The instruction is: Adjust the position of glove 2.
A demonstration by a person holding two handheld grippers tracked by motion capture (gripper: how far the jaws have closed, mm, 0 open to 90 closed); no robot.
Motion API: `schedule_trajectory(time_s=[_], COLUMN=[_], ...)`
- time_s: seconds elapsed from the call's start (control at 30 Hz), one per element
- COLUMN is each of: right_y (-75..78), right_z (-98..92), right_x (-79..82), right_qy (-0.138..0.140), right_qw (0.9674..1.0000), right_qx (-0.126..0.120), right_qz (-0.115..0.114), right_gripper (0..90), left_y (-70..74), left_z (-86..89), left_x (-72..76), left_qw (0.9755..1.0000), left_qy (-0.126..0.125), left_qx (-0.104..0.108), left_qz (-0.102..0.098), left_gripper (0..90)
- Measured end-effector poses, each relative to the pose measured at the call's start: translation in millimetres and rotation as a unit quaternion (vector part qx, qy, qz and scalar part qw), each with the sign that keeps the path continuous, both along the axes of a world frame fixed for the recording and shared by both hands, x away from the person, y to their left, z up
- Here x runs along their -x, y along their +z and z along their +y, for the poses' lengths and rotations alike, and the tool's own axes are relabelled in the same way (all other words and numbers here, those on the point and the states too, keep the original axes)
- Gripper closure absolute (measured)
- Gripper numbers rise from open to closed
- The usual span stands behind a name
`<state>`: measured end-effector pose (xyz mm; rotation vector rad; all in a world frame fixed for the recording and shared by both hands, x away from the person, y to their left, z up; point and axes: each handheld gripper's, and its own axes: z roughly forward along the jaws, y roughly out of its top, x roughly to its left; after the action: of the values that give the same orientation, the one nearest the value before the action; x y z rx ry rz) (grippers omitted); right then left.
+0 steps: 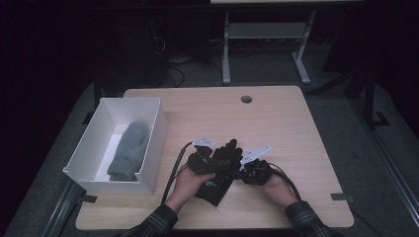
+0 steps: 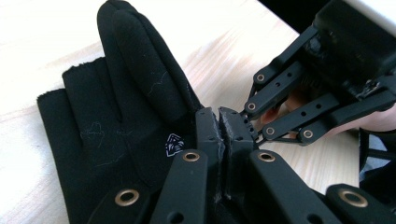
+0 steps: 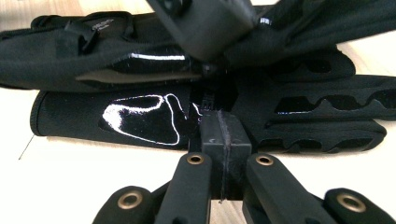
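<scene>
1. We find the black fabric glove (image 1: pixel 223 170) near the front edge of the pale wooden surface (image 1: pixel 276 123), between both hands.
2. Left hand-held gripper (image 2: pixel 219 122): jaws pressed together, apparently pinching the glove's edge by its palm.
3. Right hand-held gripper (image 3: pixel 222 128): jaws clenched at the glove's glossy palm patch; whether fabric is caught between them, we cannot tell.
4. Handling judgement: soft, light, limp; it will drape and fold. The glossy grip patches may be tacky. Best hold looks to be cuff or hem.
5. Markings: a small white emblem (image 2: pixel 174 144) on the back; not readable.
6. A grey knitted mitten (image 1: pixel 127 149) lies in the white open box (image 1: pixel 153 140) at left.
</scene>
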<state>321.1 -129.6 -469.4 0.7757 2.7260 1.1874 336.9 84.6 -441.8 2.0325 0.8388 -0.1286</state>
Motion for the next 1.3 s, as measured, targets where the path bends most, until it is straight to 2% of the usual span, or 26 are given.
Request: schedule_trajectory(time_s=[0.07,0.13,0.2,0.33,0.4,0.53,0.57,0.7,0.77,0.83,0.97,1.07,1.1,1.17,1.2,1.27,1.3], right_y=[0.4,1.3,4.6,9.3,10.1,9.4,9.1,6.5,4.9,2.9,-0.9,-2.7,-3.7,-4.1,-4.4,-5.2,-6.2], right_z=[-0.4,-2.6,-6.5,-24.3,-34.2,-51.9,-55.2,-64.9,-69.3,-75.0,-87.5,-97.1,-101.9,-107.8,-110.6,-115.8,-118.8], right_x=[0.0,-1.0,-0.7,-4.8,-6.6,-10.4,-11.3,-13.9,-14.7,-16.0,-18.5,-20.0,-20.7,-20.7,-20.9,-20.3,-20.4], right_qy=[0.0,0.0,-0.012,-0.046,-0.066,-0.094,-0.098,-0.117,-0.125,-0.13,-0.143,-0.154,-0.155,-0.162,-0.163,-0.168,-0.168], right_qw=[1.0,0.9999,0.9999,0.9986,0.9974,0.9949,0.9945,0.9919,0.9907,0.99,0.988,0.9864,0.986,0.9853,0.985,0.9843,0.9843], right_qx=[0.0,0.005,-0.001,-0.004,-0.001,0.008,0.009,0.018,0.023,0.028,0.04,0.039,0.041,0.038,0.038,0.035,0.033], right_qz=[0.002,-0.01,-0.01,-0.026,-0.029,-0.037,-0.037,-0.045,-0.048,-0.048,-0.043,-0.041,-0.046,-0.041,-0.041,-0.041,-0.045], right_gripper=[90.0,90.0,86.8,77.1,71.3,64.5,62.4,54.8,50.1,48.5,46.2,44.6,44.3,42.2,41.8,38.9,38.2], left_y=[-1.7,-2.5,-2.6,-5.2,-6.3,-7.8,-8.5,-9.5,-9.8,-10.2,-9.3,-8.6,-8.8,-8.0,-7.9,-7.3,-7.2], left_z=[-0.1,0.7,0.9,-2.0,-3.7,-7.9,-9.3,-11.2,-9.9,-7.3,1.6,10.6,13.2,19.5,21.7,26.9,27.8], left_x=[0.1,-0.2,0.0,0.5,1.5,4.9,6.0,9.7,10.8,11.6,14.1,15.8,16.5,16.0,16.3,15.5,16.2], left_qw=[1.0,1.0,1.0,0.9995,0.9994,0.9986,0.9983,0.9962,0.9953,0.9937,0.9919,0.9894,0.9894,0.9882,0.9889,0.9878,0.9886], left_qy=[0.0,-0.003,-0.006,-0.023,-0.028,-0.044,-0.047,-0.058,-0.061,-0.066,-0.07,-0.076,-0.073,-0.075,-0.067,-0.066,-0.058], left_qx=[-0.003,-0.003,0.001,0.006,-0.002,-0.025,-0.032,-0.065,-0.075,-0.09,-0.105,-0.123,-0.124,-0.133,-0.131,-0.139,-0.137], left_qz=[0.001,0.003,0.007,0.022,0.021,0.015,0.015,0.005,0.002,-0.003,-0.008,-0.013,-0.014,-0.016,-0.017,-0.023,-0.021], left_gripper=[86.7,85.6,82.9,73.4,72.1,88.4,89.5,89.6,89.5,89.6,89.6,89.6,89.6,89.6,89.6,89.6,89.6])
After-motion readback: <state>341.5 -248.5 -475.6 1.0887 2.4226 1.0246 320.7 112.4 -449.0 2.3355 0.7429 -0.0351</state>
